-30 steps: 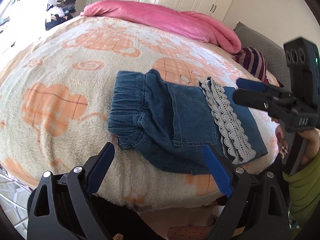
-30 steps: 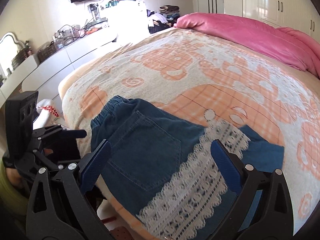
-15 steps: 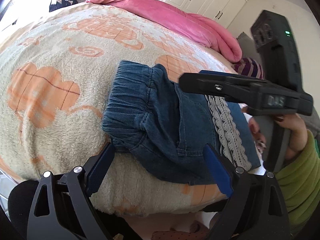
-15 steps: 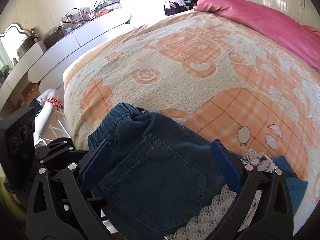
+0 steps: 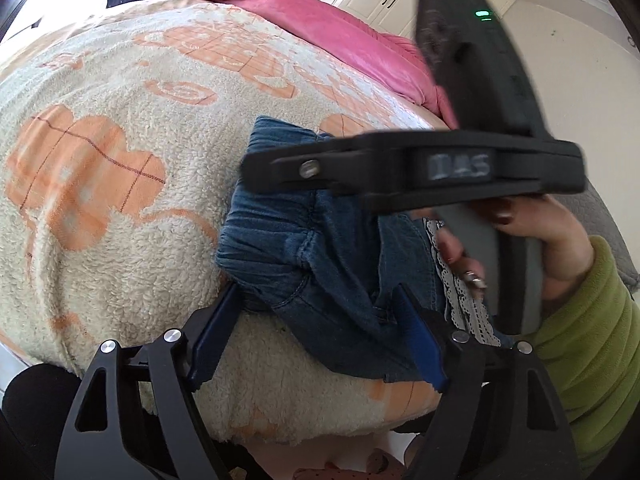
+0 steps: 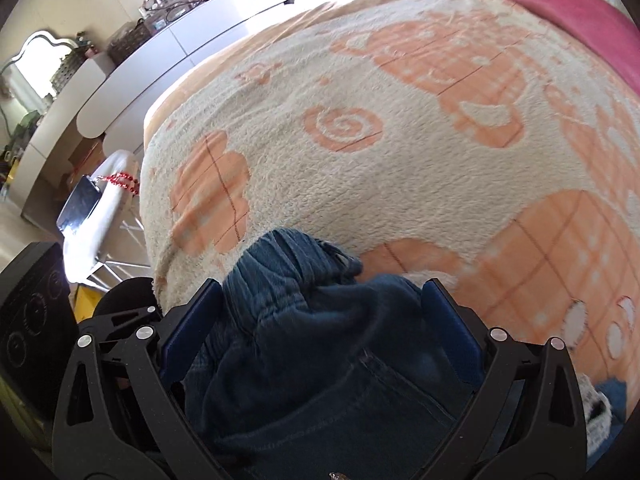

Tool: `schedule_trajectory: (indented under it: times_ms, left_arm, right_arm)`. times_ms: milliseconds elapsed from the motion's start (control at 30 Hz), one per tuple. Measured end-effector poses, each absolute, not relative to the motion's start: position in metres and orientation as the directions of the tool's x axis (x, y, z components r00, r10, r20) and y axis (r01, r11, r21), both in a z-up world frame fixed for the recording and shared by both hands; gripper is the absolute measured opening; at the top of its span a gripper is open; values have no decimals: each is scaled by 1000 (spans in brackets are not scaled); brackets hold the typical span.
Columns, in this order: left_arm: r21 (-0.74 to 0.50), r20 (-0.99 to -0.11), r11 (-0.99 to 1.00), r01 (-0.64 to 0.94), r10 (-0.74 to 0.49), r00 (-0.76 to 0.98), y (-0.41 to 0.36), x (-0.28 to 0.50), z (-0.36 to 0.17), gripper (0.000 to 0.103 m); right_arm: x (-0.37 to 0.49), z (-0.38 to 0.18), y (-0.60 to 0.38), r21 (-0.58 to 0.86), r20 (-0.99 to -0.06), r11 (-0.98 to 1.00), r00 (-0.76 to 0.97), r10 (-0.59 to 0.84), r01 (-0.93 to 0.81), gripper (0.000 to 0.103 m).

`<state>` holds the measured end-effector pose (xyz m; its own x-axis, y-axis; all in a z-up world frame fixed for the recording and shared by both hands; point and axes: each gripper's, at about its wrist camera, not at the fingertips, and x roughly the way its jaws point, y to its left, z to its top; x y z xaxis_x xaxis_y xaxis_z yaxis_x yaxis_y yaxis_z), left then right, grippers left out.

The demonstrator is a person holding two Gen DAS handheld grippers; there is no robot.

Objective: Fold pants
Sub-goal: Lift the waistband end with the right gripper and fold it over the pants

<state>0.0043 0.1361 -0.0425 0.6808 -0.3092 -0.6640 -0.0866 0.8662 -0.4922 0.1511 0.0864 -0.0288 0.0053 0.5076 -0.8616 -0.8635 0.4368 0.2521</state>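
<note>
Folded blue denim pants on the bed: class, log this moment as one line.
item: folded blue denim pants on cream-and-orange fleece blanket | left gripper: jaws closing around waistband end, not clamped | right gripper: open over waistband

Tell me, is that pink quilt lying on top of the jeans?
No, the pink quilt lies bunched at the bed's far side, apart from the jeans.

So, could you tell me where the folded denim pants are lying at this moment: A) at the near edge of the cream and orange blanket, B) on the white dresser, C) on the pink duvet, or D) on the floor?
A: the denim pants lie on the cream and orange blanket at its near edge, well short of the pink duvet at the bed's far end.
</note>
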Motion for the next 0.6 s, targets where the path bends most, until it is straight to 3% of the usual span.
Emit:
schedule_trajectory:
  times_ms: [100,133,167,333,467,600]
  left_arm:
    - [-506,-660,858,-89,-318,680,138,5,-44,78]
    - [-520,-650,850,-85,-329,685,139,3,-43,80]
    - [-532,-641,843,-79,-341,688,139,1,-42,83]
    - [-567,-616,821,-69,-367,697,140,-9,-37,89]
    - [-567,-611,823,-43,-385,692,125,-4,-35,93]
    - [-635,-564,772,20,-481,672,104,7,-36,93]
  right_arm:
    - [151,-35,88,237,-865,424,9,502,-874,72]
    - [151,-33,84,281,-845,395,-30,535,-875,51]
    - [151,-29,79,318,-824,382,-54,564,-868,44]
    - [153,-8,41,422,-726,334,-93,681,-843,32]
    - [154,13,4,482,-641,290,-107,760,-827,31]
    - [156,29,-24,505,-595,279,-95,798,-817,31]
